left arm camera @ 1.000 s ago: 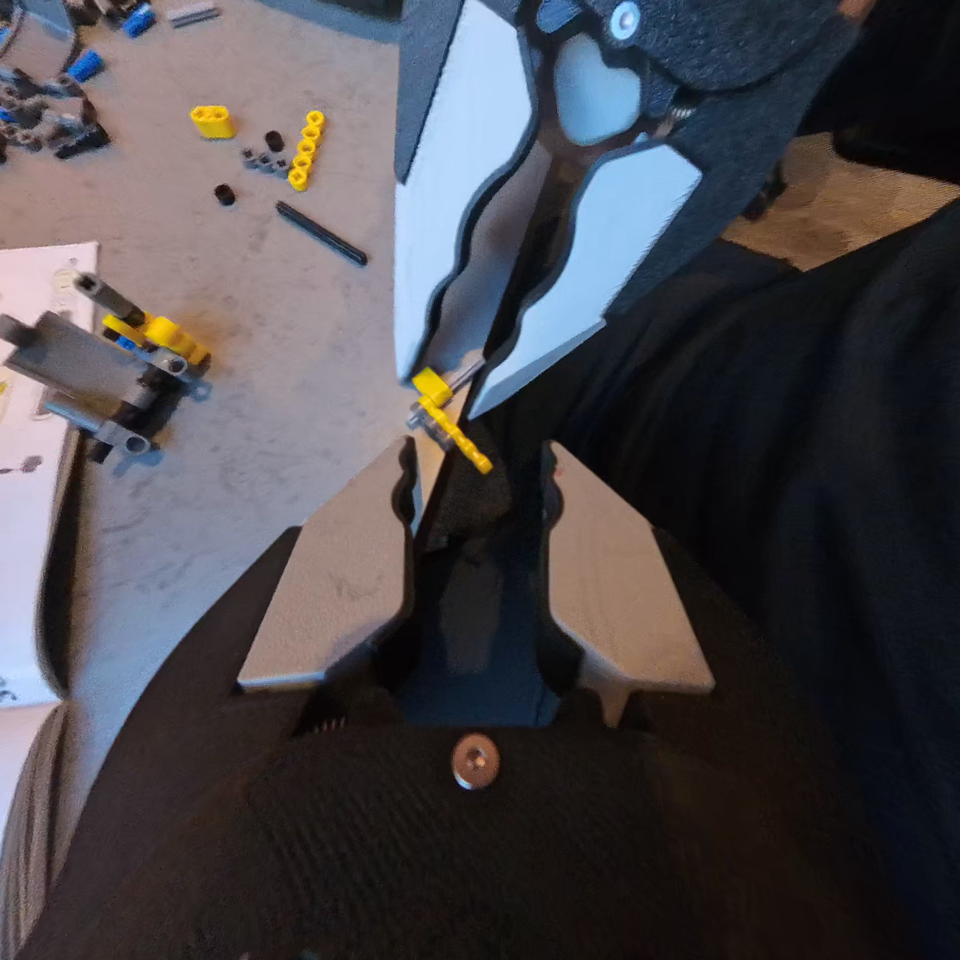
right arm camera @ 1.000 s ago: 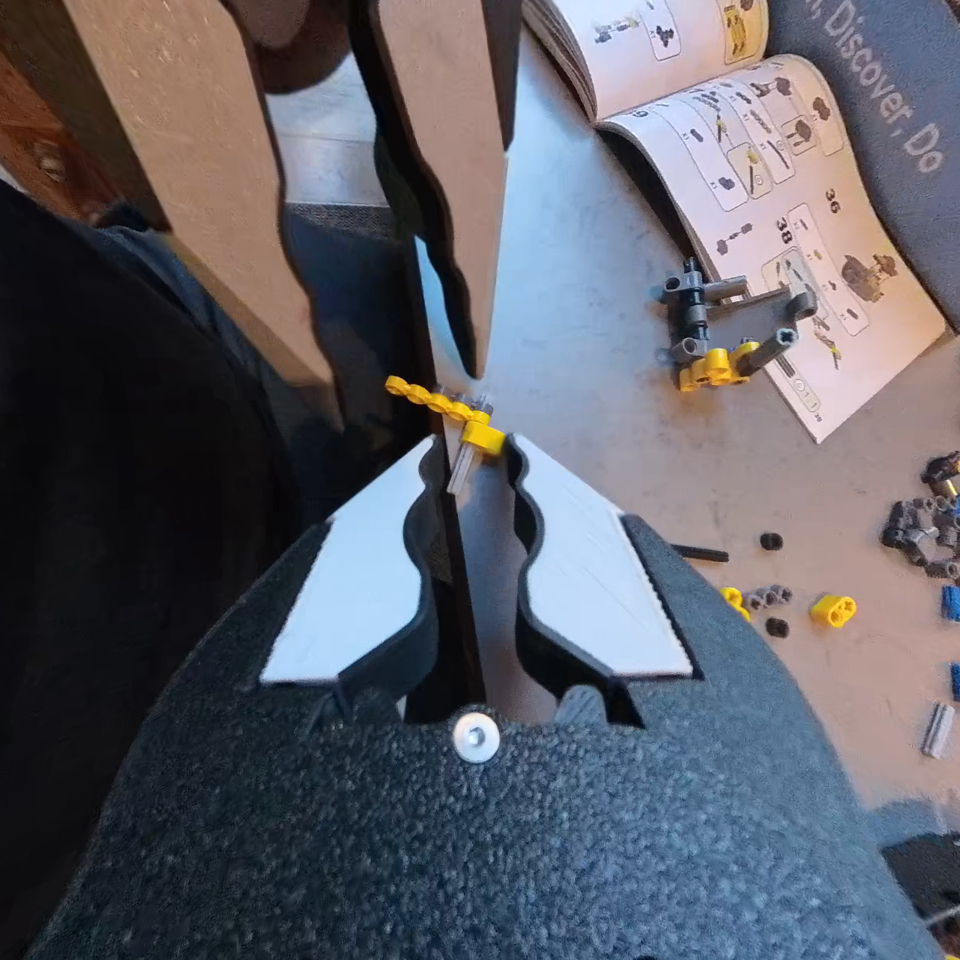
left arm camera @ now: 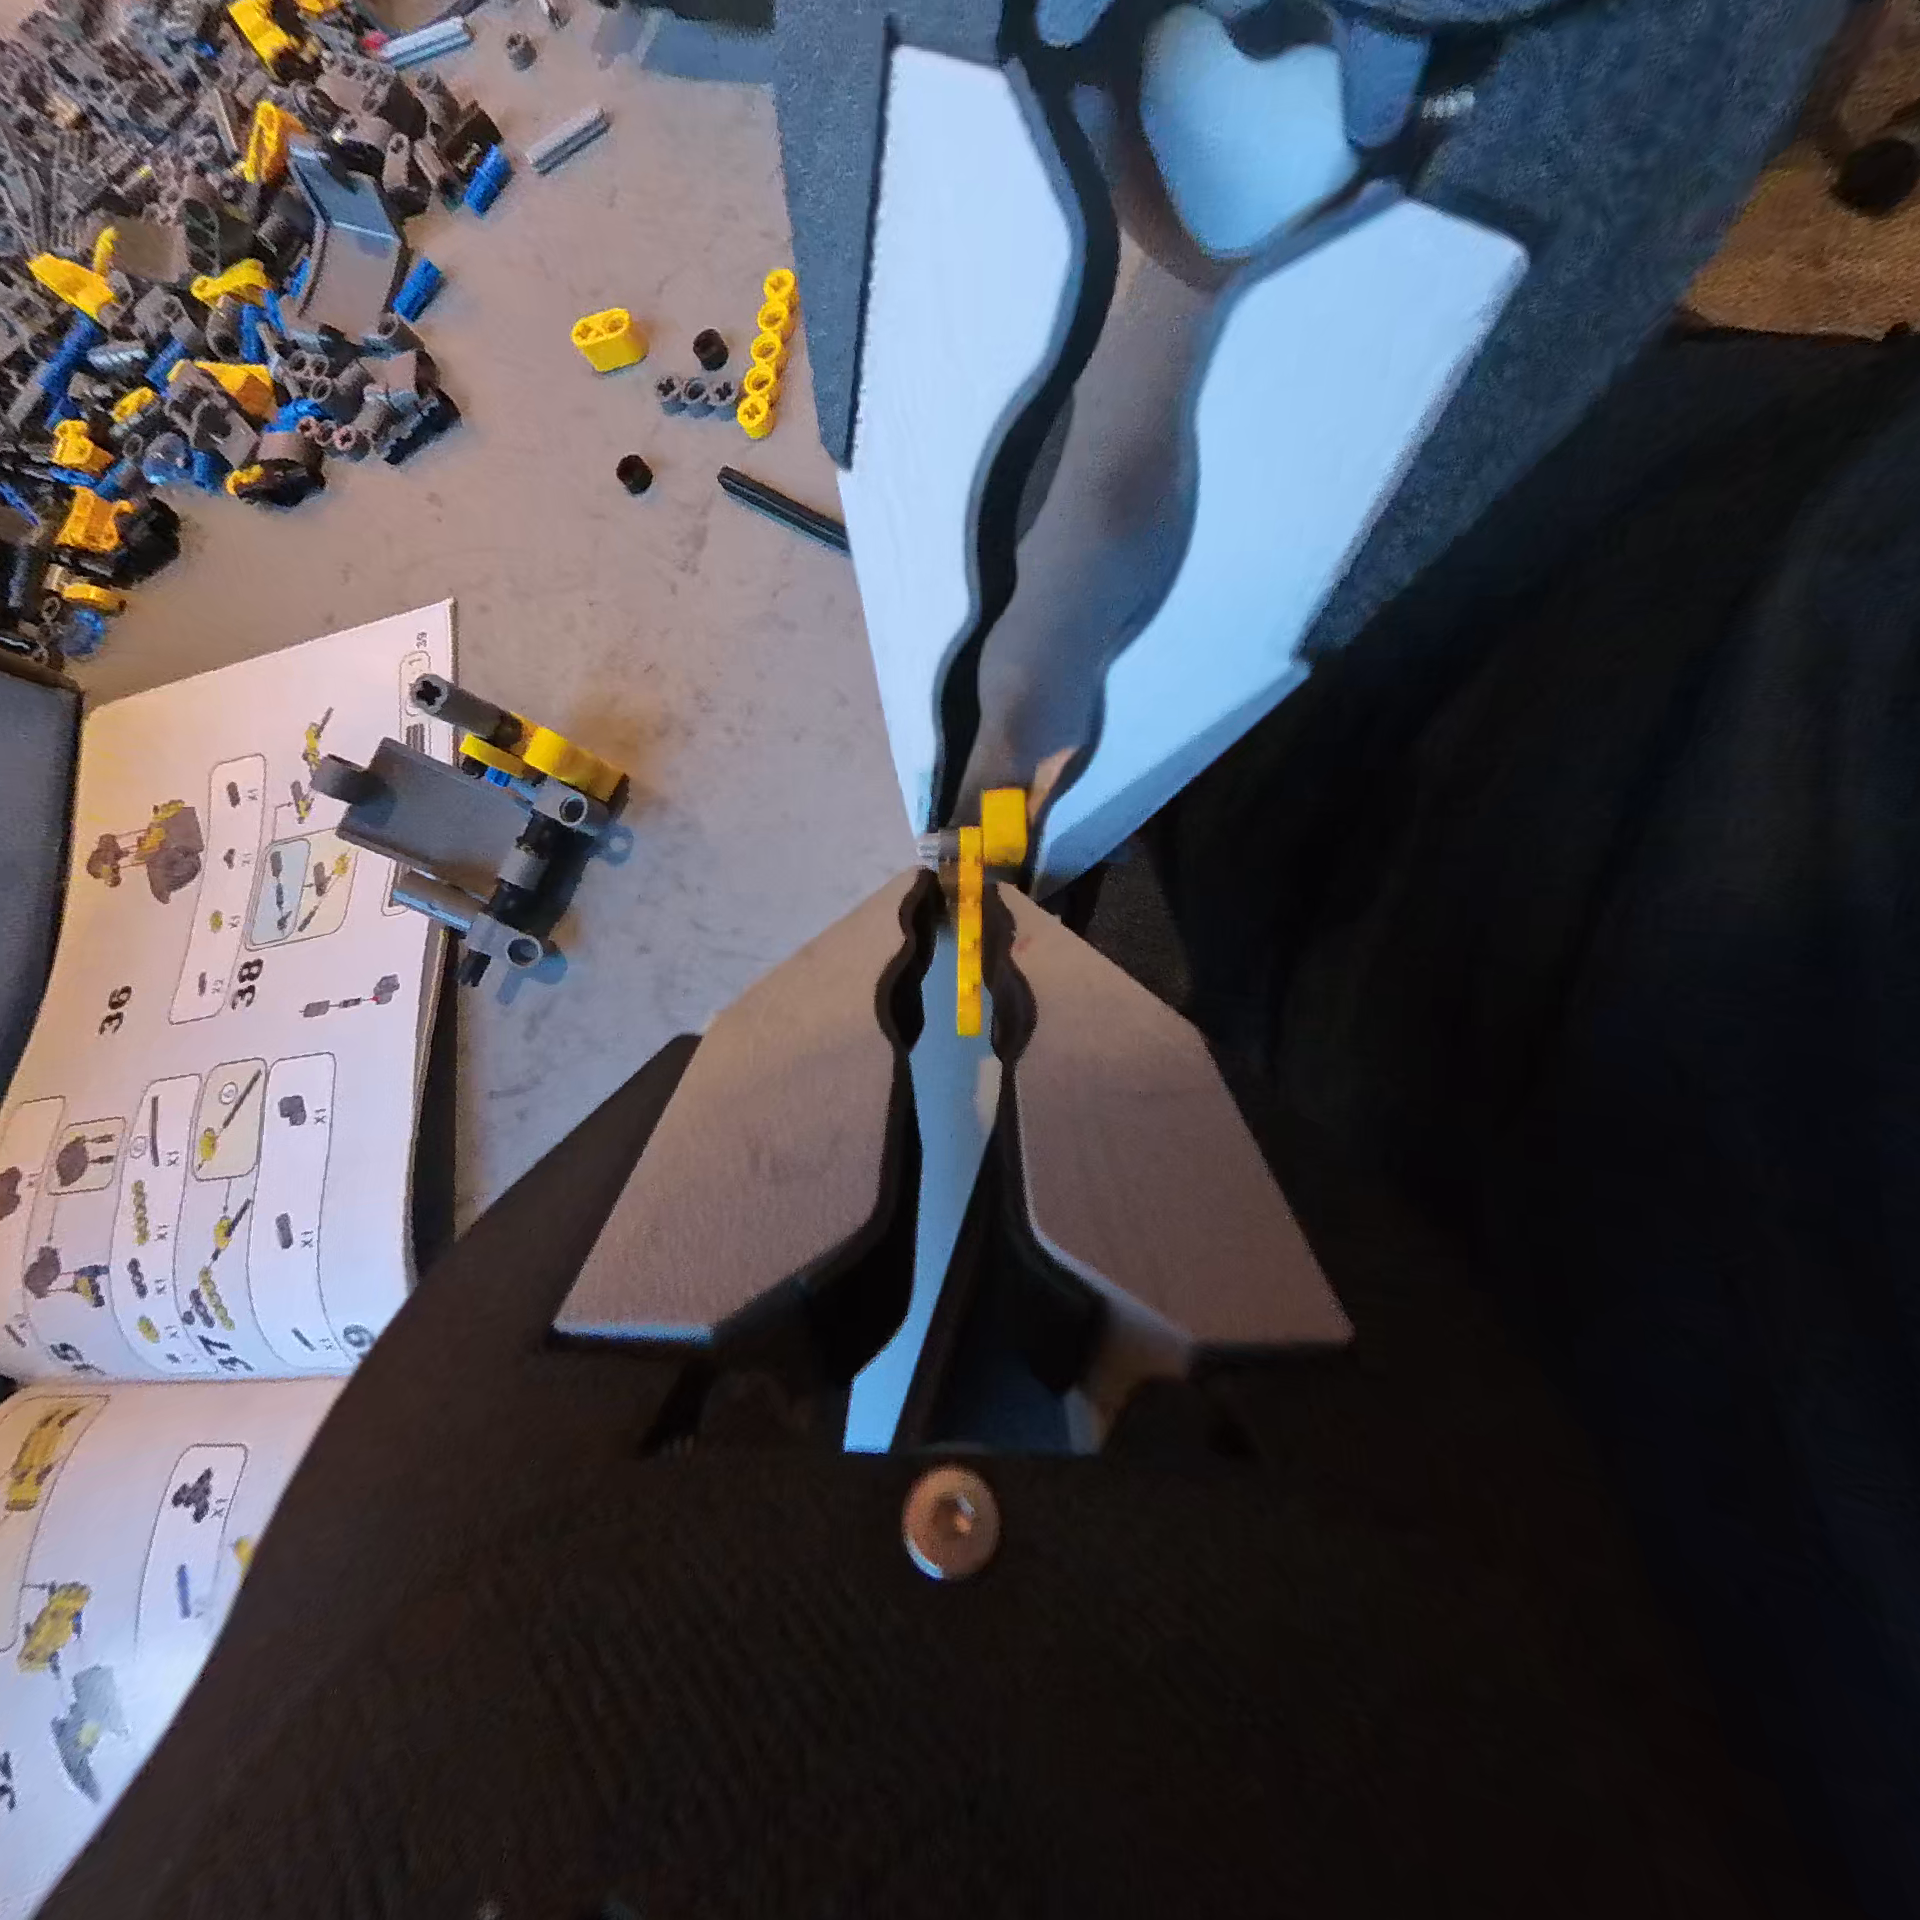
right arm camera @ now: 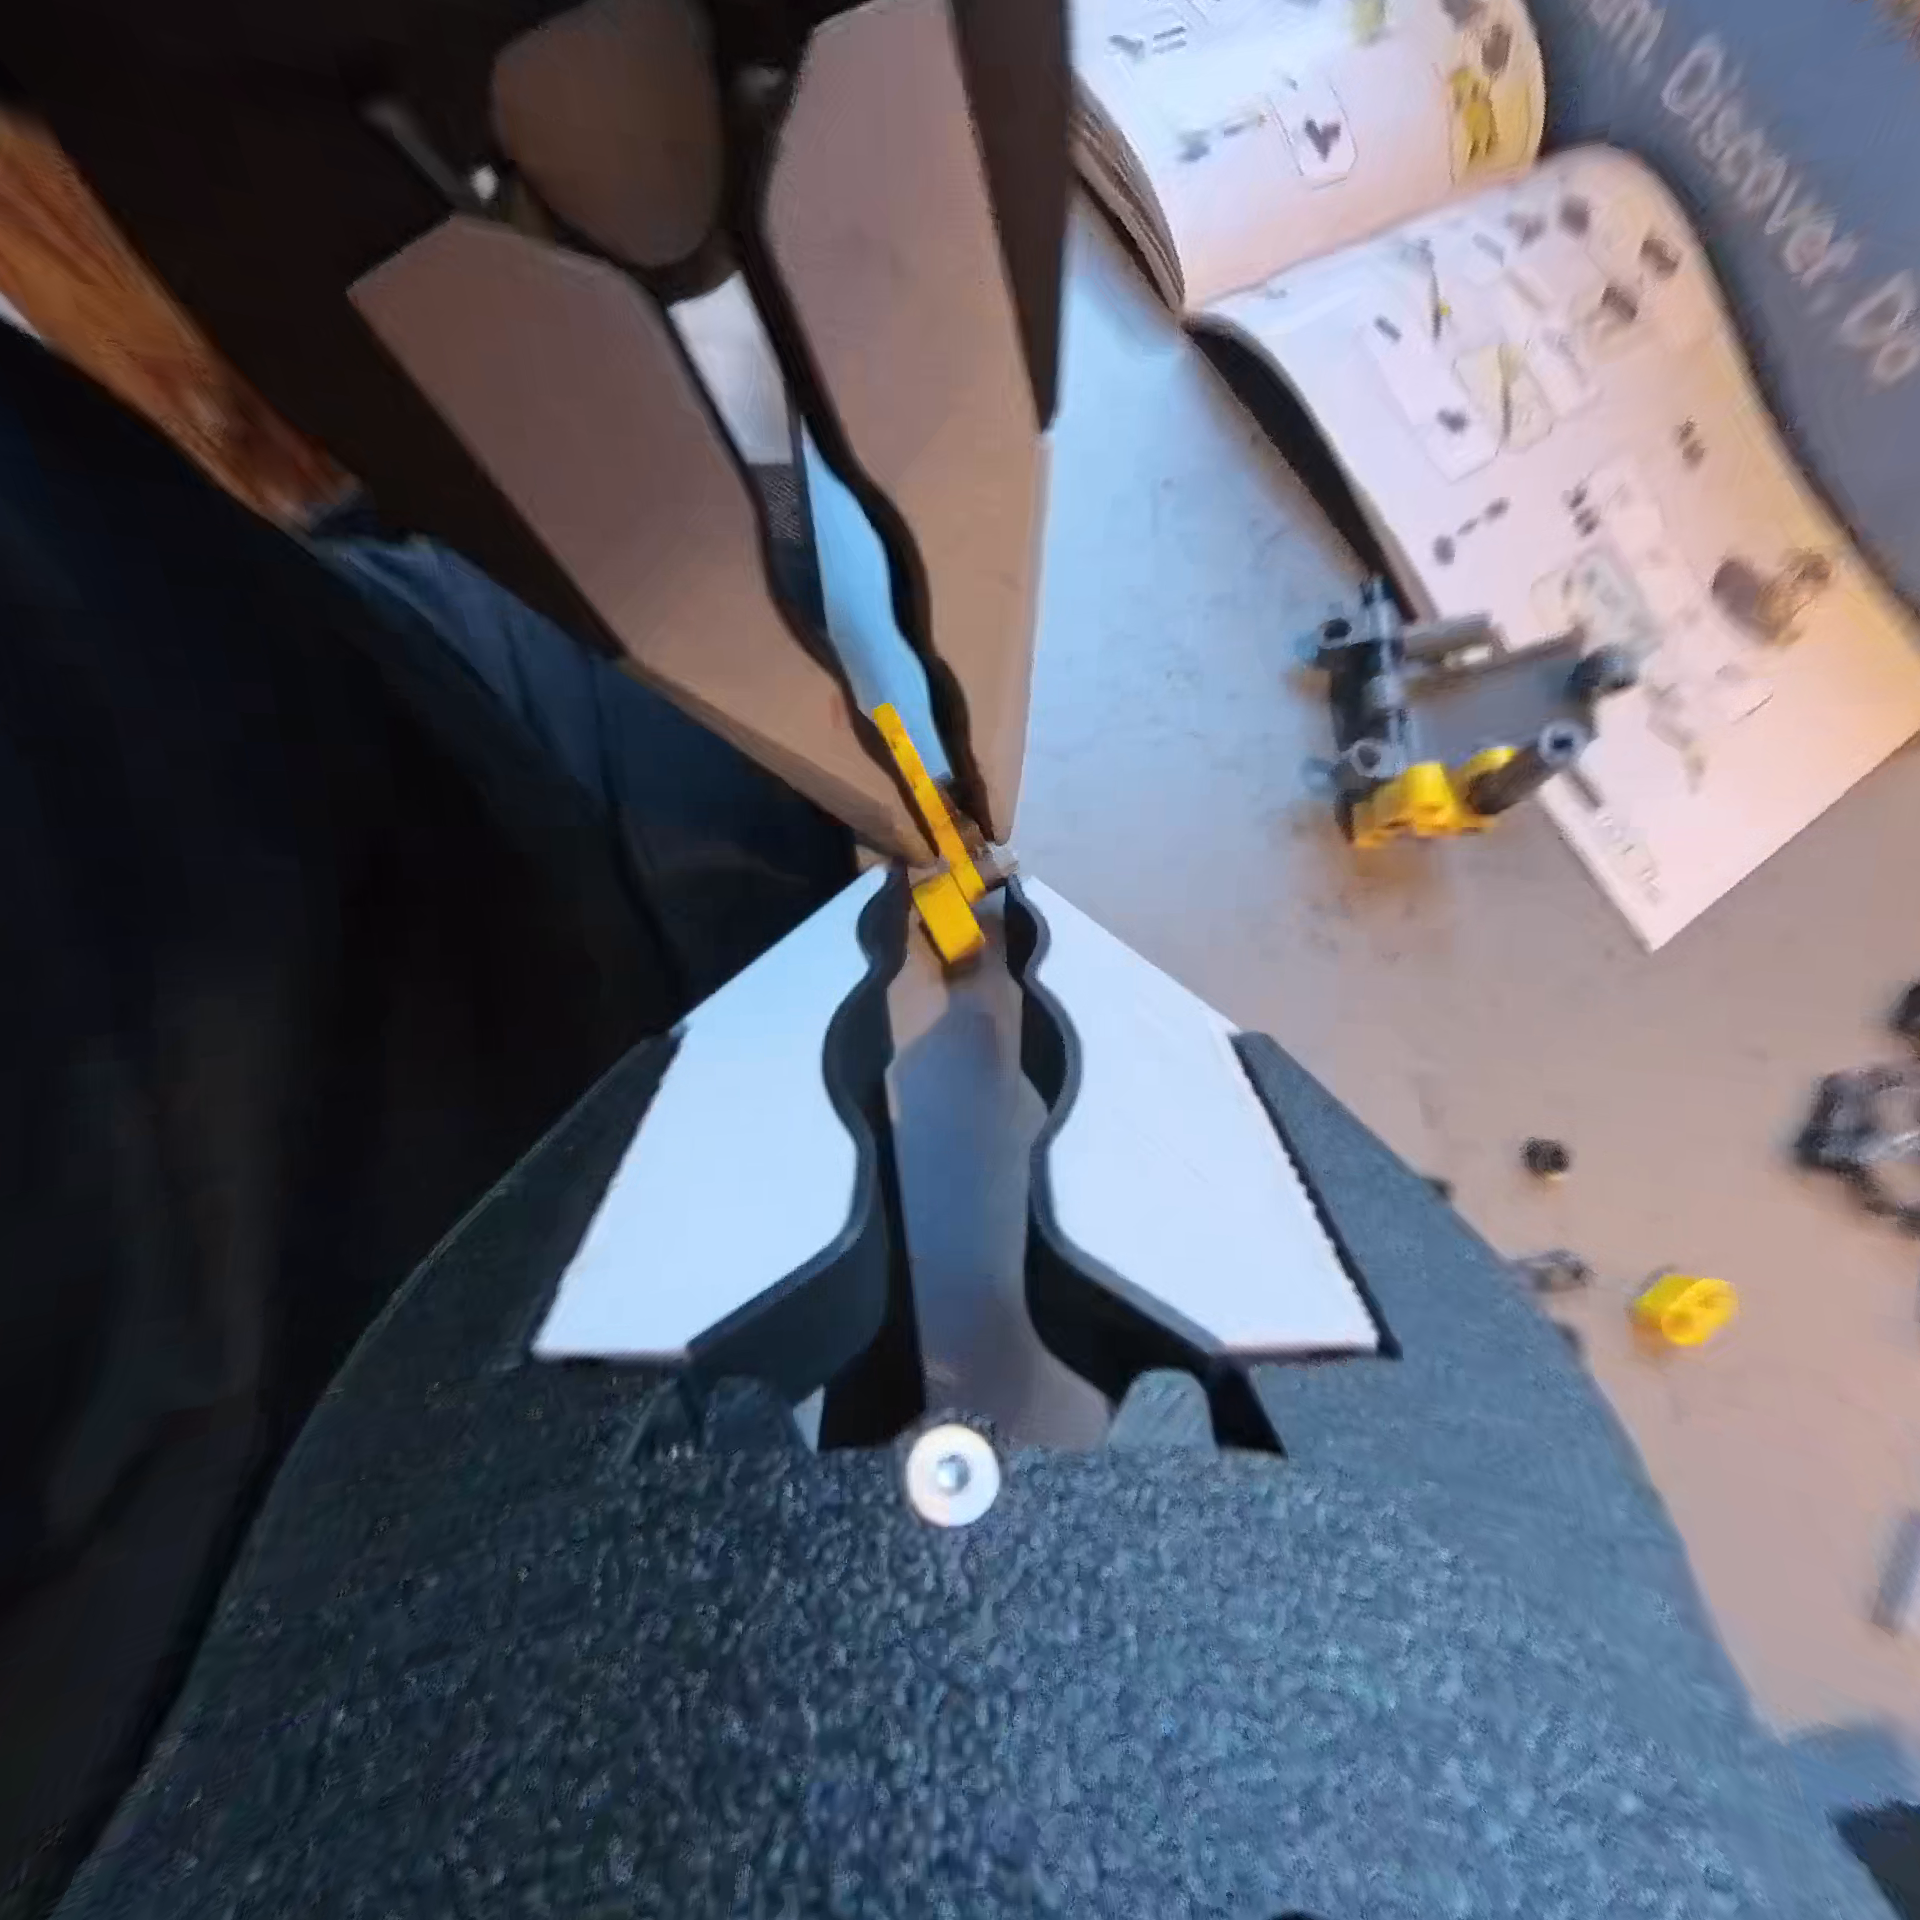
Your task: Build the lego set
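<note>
Left gripper (left arm camera: 961,920): jaws pinching the yellow strip (left arm camera: 969,961) edge-on.
Right gripper (right arm camera: 951,888): jaws pinching the yellow block (right arm camera: 948,909) on its grey pin (left arm camera: 935,844).
Position: both meeting tip to tip above the table (left arm camera: 623,582).
Risk: pieces are slipping-prone; skewed pushing could be popping them loose among scattered parts (left arm camera: 187,312).

A pale grey, slightly mottled surface (left arm camera: 623,613) is seen under warm, uneven light, with a brownish stain near its middle. A bluish cast is thrown over parts of it in the right wrist view. A strip of reddish-brown wood (right arm camera: 135,343) is visible at the upper left of that view, and a tan woven patch (left arm camera: 1808,270) at the upper right of the left wrist view. A dark grey padded edge bearing pale lettering (right arm camera: 1704,114) is seen along the surface's far side. Dark fabric (left arm camera: 1610,935) fills much of one side of both views; its detail cannot be made out.
</note>
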{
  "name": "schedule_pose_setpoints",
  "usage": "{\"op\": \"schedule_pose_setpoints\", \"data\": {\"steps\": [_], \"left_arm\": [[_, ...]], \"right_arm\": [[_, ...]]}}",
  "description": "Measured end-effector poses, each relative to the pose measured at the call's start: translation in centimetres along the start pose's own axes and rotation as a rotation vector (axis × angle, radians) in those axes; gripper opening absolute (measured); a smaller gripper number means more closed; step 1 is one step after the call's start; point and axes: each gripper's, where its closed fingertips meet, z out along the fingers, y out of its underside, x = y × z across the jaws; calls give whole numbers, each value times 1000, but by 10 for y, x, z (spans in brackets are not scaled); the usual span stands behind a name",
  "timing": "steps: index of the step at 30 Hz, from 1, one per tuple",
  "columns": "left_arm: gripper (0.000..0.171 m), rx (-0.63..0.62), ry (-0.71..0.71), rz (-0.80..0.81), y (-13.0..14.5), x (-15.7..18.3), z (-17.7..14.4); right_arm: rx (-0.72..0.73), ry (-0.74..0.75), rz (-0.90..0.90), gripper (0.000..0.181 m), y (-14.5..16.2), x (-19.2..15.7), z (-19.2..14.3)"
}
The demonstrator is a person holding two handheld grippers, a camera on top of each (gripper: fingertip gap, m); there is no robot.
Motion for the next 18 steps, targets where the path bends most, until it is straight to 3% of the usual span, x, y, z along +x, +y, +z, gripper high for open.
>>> {"op": "schedule_pose_setpoints", "data": {"steps": [2, 5, 8, 12, 18], "left_arm": [[6, 16, -55, 27, -2, -6, -2], [6, 44, -81, 12, -5, -11, -4], [6, 85, -143, 14, -4, -14, -9], [6, 130, -222, 67, -1, -12, -13], [6, 135, -238, 81, 5, -12, -13]], "right_arm": [[-13, 36, -77, 18, -3, 5, -1], [-26, -3, -12, 17, -6, 10, -2], [-13, 41, -61, 18, -12, 11, -1], [11, -18, -57, 20, -14, 5, 3], [-13, -27, -124, 22, -13, 2, 10]]}}
